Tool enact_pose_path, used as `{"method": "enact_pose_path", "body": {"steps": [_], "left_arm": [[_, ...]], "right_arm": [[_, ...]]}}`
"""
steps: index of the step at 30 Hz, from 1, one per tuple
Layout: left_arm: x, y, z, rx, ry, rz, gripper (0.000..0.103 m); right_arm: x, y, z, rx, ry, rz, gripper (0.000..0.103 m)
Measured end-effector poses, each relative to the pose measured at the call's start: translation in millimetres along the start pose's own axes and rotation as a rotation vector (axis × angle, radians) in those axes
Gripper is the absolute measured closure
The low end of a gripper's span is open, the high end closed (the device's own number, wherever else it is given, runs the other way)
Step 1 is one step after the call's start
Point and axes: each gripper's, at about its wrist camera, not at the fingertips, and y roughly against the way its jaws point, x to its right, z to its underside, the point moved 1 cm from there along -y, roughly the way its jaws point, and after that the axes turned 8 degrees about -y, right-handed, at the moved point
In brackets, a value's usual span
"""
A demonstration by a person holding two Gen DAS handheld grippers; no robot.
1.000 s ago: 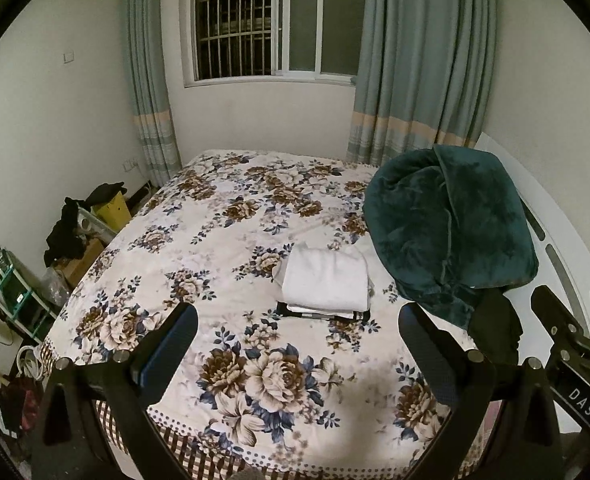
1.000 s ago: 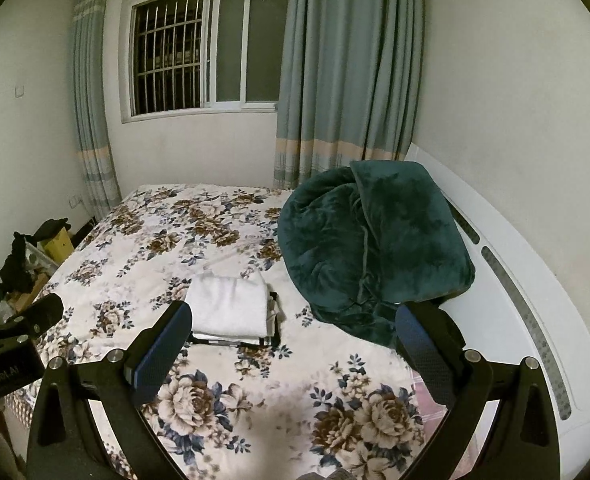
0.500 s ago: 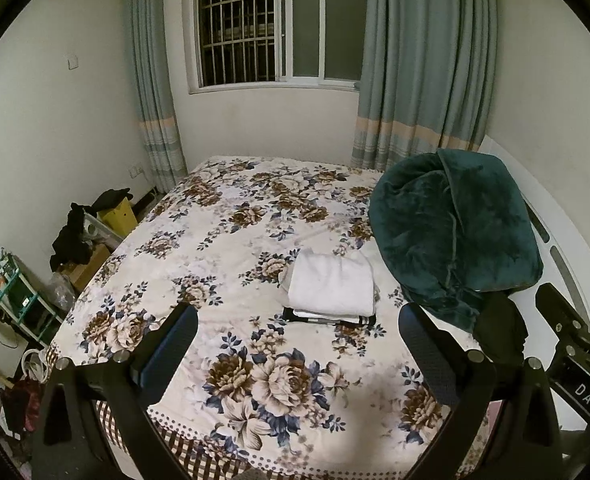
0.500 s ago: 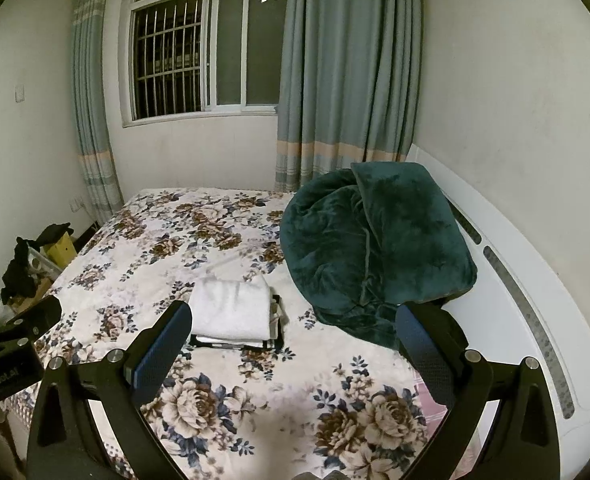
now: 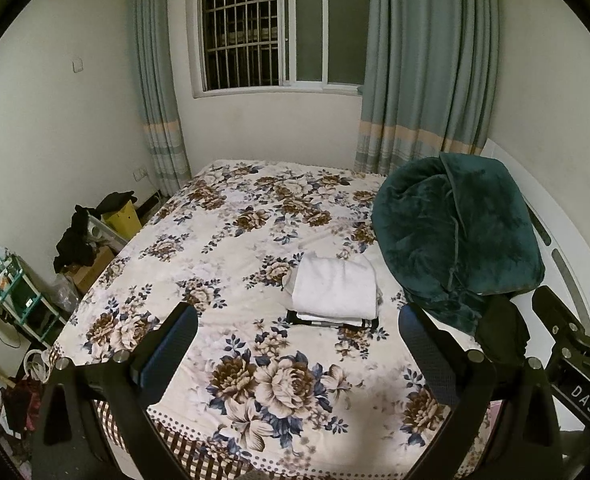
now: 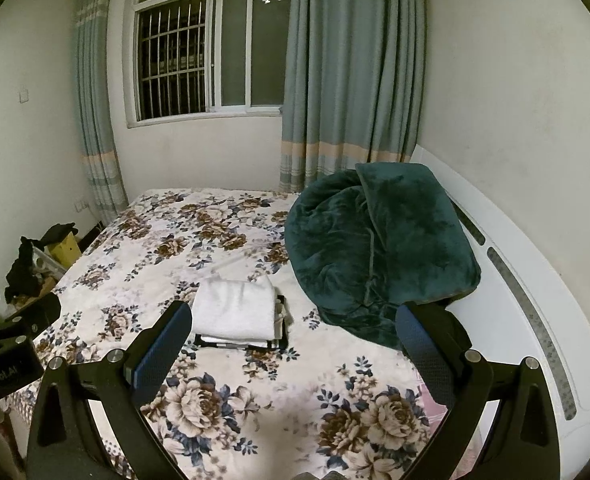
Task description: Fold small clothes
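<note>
Bed (image 5: pixel 231 240) fills most of both views; flat cotton-look cover, cream ground with large brown and blue roses, a checked and dotted border along the near edge.

Dark green blanket (image 5: pixel 455 236), plush and bulky, heaped in rounded folds on the bed's right side against the white headboard (image 6: pixel 507 280), which carries a grey patterned inlay strip.

Stack of folded clothes (image 5: pixel 335 292) lies mid-bed, just left of the blanket: a white, soft, towel-textured rectangle on top, thin dark and pale layers showing at its near edge. Same stack in the right wrist view (image 6: pixel 237 314).

Left tool (image 5: pixel 297 344): black frame, blue textured pads, spread wide, holding nothing, raised above the near bed edge. Right tool (image 6: pixel 293 340): same build, spread wide, holding nothing.

Writing: "DAS" in white on the right tool's body, seen at lower right in the left wrist view; partial "…nRobot.AI" on the left tool's body at the left edge in the right wrist view.
</note>
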Motion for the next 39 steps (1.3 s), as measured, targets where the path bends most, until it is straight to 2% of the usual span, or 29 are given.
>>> {"method": "enact_pose_path", "body": {"steps": [39], "left_arm": [[-9.6,19.5,4.8,0.010,0.019,-0.025,0.000]], "right_arm": [[-10.3,0.9,3.7,0.001,-0.005,-0.012,0.000]]}}
